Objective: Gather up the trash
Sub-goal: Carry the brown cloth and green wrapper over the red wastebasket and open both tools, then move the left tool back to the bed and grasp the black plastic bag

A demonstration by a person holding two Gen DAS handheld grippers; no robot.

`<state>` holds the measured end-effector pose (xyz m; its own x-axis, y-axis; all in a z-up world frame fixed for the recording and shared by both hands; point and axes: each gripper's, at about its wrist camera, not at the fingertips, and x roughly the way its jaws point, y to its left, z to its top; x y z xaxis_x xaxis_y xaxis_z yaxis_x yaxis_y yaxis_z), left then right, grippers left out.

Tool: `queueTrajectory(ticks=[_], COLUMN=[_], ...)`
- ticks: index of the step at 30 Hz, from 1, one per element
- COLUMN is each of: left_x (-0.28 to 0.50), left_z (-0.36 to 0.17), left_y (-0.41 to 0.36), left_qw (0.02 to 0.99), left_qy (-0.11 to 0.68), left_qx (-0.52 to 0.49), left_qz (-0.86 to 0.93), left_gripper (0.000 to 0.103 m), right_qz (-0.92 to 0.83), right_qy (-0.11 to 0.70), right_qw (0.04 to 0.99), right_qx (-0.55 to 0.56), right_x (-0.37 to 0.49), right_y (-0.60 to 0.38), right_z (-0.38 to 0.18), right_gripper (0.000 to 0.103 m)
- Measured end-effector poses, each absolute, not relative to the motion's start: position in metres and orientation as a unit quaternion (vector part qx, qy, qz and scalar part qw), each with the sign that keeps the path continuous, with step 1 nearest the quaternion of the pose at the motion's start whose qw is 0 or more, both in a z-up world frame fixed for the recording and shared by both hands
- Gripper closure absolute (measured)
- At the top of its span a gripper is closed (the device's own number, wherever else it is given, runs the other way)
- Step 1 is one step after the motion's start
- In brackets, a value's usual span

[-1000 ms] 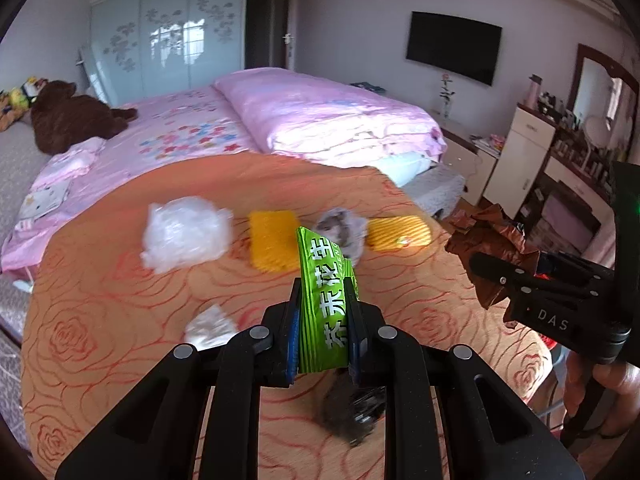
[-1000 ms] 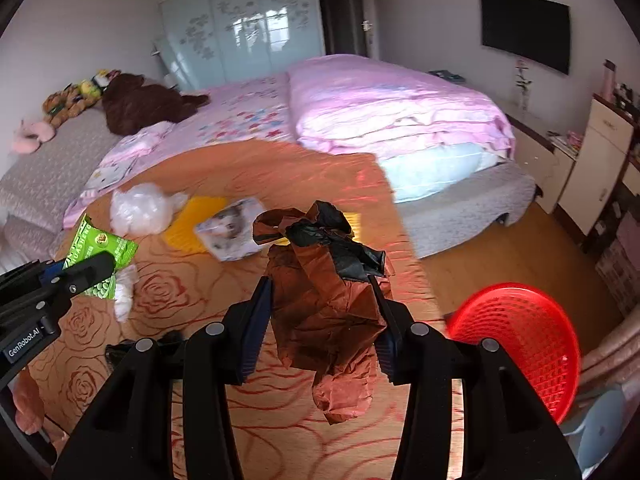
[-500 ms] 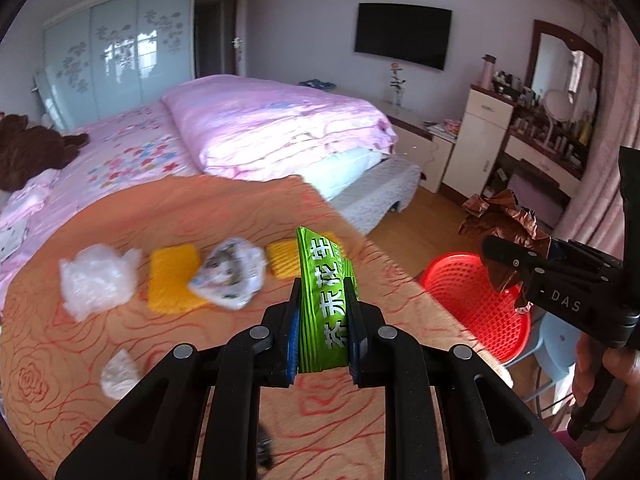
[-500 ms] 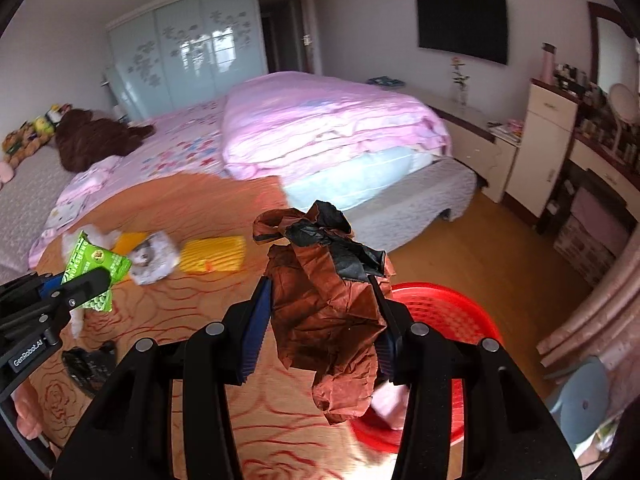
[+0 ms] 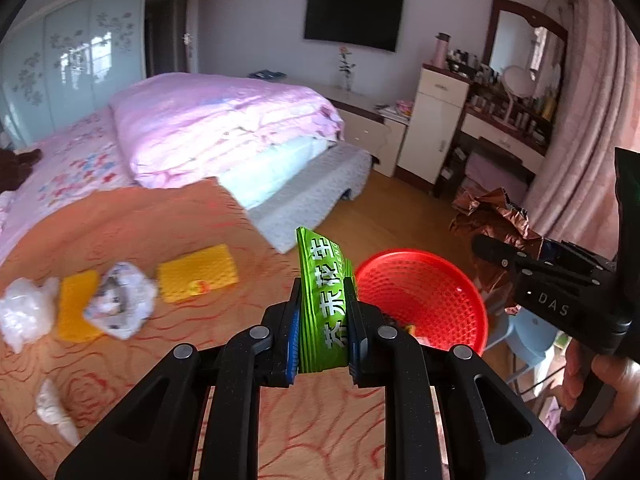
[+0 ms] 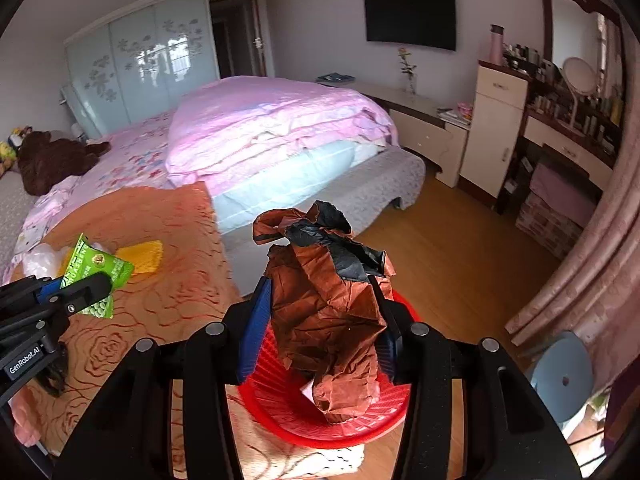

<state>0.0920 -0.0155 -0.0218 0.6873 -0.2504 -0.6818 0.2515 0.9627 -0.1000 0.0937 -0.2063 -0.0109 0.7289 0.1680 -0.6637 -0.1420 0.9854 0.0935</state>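
Observation:
My left gripper (image 5: 322, 292) is shut on a green snack wrapper (image 5: 322, 300), held upright over the orange tablecloth (image 5: 160, 220), just left of the red mesh basket (image 5: 424, 292). My right gripper (image 6: 324, 292) is shut on a crumpled brown and black paper bag (image 6: 328, 304), which hangs over the red basket (image 6: 280, 396). The left wrist view shows the brown bag (image 5: 492, 216) at the right, beyond the basket. In the right wrist view the green wrapper (image 6: 96, 272) sits at the left.
On the tablecloth lie two yellow packets (image 5: 196, 272), a crumpled printed wrapper (image 5: 120, 304), a clear plastic bag (image 5: 24, 312) and a white scrap (image 5: 52, 408). A pink bed (image 5: 220, 120) stands behind, a dresser (image 5: 436, 120) and curtain (image 5: 592, 140) at the right, a blue stool (image 6: 560, 376) beside the basket.
Both grippers have swung to the right with their loads, from over the table's middle to its right edge. The red basket has come into view under the brown bag.

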Motion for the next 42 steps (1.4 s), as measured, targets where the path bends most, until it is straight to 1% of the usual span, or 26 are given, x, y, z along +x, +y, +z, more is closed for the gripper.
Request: queueTrajectory(ticks=[15, 24, 25, 27, 28, 29, 30, 32, 35, 42], left_x=[0.122, 0.131, 0.132, 0.131, 0.131, 0.130, 0.130, 0.129, 0.128, 0.123], left_z=[-0.059, -0.079, -0.080, -0.081, -0.081, -0.082, -0.081, -0.080, -0.078, -0.073], left_y=[-0.079, -0.092, -0.092, -0.092, -0.092, -0.092, -0.091, -0.089, -0.082, -0.067], left_qw=[0.890, 0.872, 0.870, 0.868, 0.866, 0.866, 0.866, 0.867, 0.872, 0.881], left_qy=[0.412, 0.441, 0.443, 0.446, 0.448, 0.448, 0.448, 0.447, 0.442, 0.434], left_qx=[0.034, 0.042, 0.042, 0.042, 0.041, 0.041, 0.041, 0.040, 0.034, 0.025], left_qz=[-0.193, -0.210, -0.211, -0.216, -0.217, -0.218, -0.219, -0.218, -0.209, -0.188], left_gripper=[0.086, 0.085, 0.082, 0.071, 0.063, 0.059, 0.057, 0.049, 0.046, 0.043], right_qz=[0.051, 0.045, 0.045, 0.045, 0.044, 0.041, 0.040, 0.039, 0.038, 0.040], right_qy=[0.400, 0.423, 0.424, 0.425, 0.425, 0.425, 0.425, 0.425, 0.422, 0.417], right_qw=[0.913, 0.901, 0.901, 0.901, 0.900, 0.901, 0.900, 0.901, 0.902, 0.905], right_qx=[0.067, 0.079, 0.078, 0.078, 0.079, 0.080, 0.081, 0.082, 0.082, 0.074], right_x=[0.107, 0.118, 0.117, 0.119, 0.119, 0.119, 0.119, 0.119, 0.118, 0.115], right_y=[-0.238, -0.243, -0.242, -0.243, -0.244, -0.244, -0.245, -0.245, -0.245, -0.241], right_z=[-0.050, -0.068, -0.069, -0.071, -0.071, -0.071, -0.071, -0.071, -0.070, -0.067], right_gripper=[0.057, 0.057, 0.056, 0.053, 0.051, 0.050, 0.050, 0.047, 0.046, 0.046])
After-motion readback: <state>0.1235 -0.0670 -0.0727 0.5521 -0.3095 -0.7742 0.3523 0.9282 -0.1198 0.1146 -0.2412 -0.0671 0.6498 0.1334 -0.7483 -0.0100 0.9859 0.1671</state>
